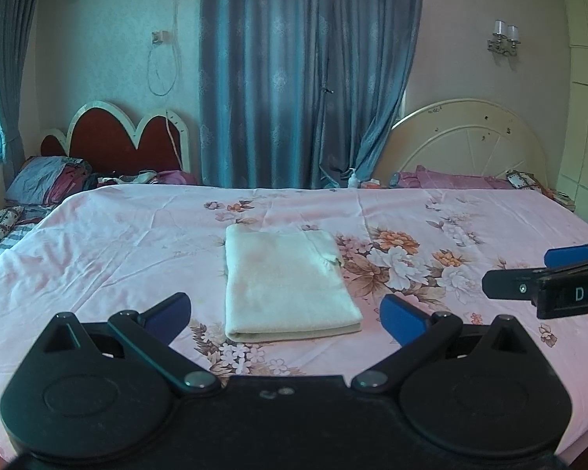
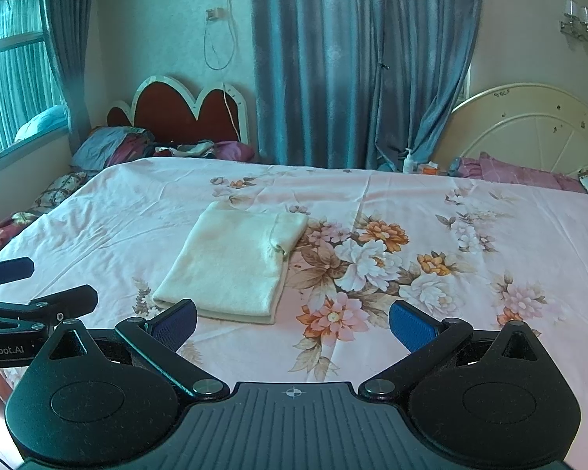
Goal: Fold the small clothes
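Blue-grey curtains (image 1: 305,74) hang behind a bed (image 1: 117,243) under a pink floral sheet. On it lies a folded cream garment (image 1: 286,282), flat, mid-bed. Both tools hang over the near edge, apart from it: left tool (image 1: 285,315) spread wide, right tool (image 2: 293,323) likewise spread, neither pinching anything.

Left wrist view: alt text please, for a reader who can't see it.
A cream garment, folded into a neat rectangle, lies on a pink floral bedsheet, framed by the open left gripper. The right gripper enters from the right, holding nothing.
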Demonstrator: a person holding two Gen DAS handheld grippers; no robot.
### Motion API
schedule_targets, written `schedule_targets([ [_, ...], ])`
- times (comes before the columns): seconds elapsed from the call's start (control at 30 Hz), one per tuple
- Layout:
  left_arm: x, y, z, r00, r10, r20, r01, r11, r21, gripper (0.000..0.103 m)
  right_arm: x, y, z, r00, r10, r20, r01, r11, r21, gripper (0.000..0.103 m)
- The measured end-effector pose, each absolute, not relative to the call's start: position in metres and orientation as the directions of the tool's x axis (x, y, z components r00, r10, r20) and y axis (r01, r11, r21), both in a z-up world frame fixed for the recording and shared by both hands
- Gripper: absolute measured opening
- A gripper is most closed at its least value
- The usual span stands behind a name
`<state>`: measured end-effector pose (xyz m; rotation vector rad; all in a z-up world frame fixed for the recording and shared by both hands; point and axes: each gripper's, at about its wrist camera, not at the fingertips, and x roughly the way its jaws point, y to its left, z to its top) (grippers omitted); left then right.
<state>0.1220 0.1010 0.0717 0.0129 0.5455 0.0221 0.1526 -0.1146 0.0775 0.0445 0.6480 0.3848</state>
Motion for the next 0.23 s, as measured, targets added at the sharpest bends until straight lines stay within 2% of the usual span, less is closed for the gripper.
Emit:
schedule_targets([
  [0.23, 0.1223, 0.0961, 0.0756, 0.855, 0.037, -0.518, -0.023, 0.999, 0.034, 0.100, 0.1544, -0.1176, 0.0781, 0.726, 0.369, -0.580, -0.343, 0.926, 0.160, 0.103],
])
